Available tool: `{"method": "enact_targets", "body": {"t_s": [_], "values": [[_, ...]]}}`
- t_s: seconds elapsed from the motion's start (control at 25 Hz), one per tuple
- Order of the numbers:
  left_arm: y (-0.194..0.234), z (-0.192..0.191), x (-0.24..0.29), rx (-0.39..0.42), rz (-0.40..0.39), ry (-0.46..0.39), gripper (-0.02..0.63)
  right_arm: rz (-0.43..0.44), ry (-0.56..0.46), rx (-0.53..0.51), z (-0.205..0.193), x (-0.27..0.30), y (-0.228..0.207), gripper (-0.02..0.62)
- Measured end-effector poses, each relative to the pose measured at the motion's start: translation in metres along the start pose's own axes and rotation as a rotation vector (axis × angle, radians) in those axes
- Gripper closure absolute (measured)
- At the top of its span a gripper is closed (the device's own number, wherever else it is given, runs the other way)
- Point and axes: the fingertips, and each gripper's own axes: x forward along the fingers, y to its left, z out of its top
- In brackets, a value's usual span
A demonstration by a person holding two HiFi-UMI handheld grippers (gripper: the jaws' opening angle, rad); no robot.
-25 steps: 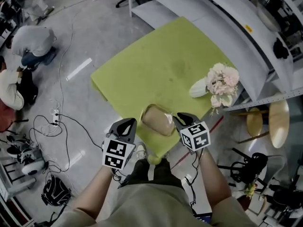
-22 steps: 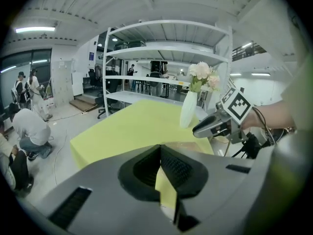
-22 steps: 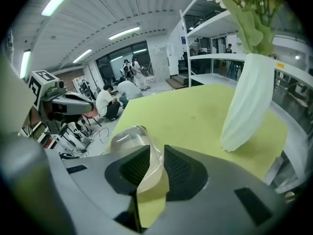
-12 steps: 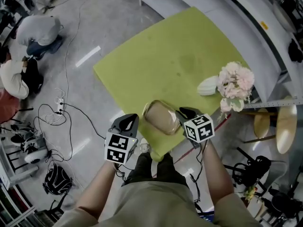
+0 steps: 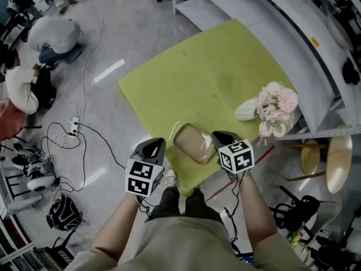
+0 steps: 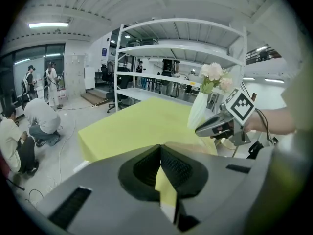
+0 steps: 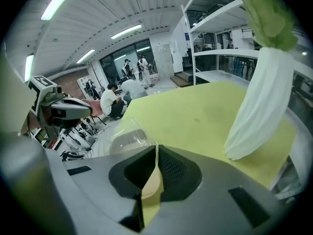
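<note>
A clear plastic container (image 5: 194, 143) with something tan inside lies at the near edge of the yellow-green table (image 5: 192, 72). My left gripper (image 5: 150, 149) hovers just off that edge, left of the container, jaws shut and empty. My right gripper (image 5: 219, 136) sits at the container's right side, also shut, with nothing seen between its jaws. In the right gripper view the container (image 7: 128, 137) shows just past the closed jaws (image 7: 155, 148), and a white ribbed vase (image 7: 257, 106) stands to the right. The left gripper view shows its closed jaws (image 6: 160, 148) over the table.
The white vase (image 5: 246, 110) with pink flowers (image 5: 276, 103) stands at the table's right edge. White shelving (image 5: 271, 16) runs behind the table. People crouch on the floor (image 5: 53, 35) at far left, near cables (image 5: 62, 140). Round stools (image 5: 333, 151) stand at right.
Both grippers stay shut beside the container. The head view has shifted slightly, and the vase looms a little larger in the right gripper view.
</note>
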Motion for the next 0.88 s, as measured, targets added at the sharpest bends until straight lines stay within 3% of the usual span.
{"method": "enact_targets", "body": {"t_s": [0.24, 0.36, 0.6, 0.88], "values": [[0.006, 0.034, -0.028, 0.018, 0.049, -0.083, 0.600, -0.036, -0.113, 0.013, 0.042, -0.047, 0.009, 0.571], [0.002, 0.054, -0.058, 0.063, 0.073, -0.123, 0.600, -0.025, -0.182, 0.013, 0.062, -0.084, 0.025, 0.571], [-0.006, 0.109, -0.107, 0.191, 0.130, -0.279, 0.600, -0.034, -0.383, -0.032, 0.124, -0.158, 0.047, 0.571], [-0.025, 0.160, -0.169, 0.254, 0.147, -0.422, 0.600, -0.081, -0.579, -0.105, 0.164, -0.249, 0.084, 0.571]]}}
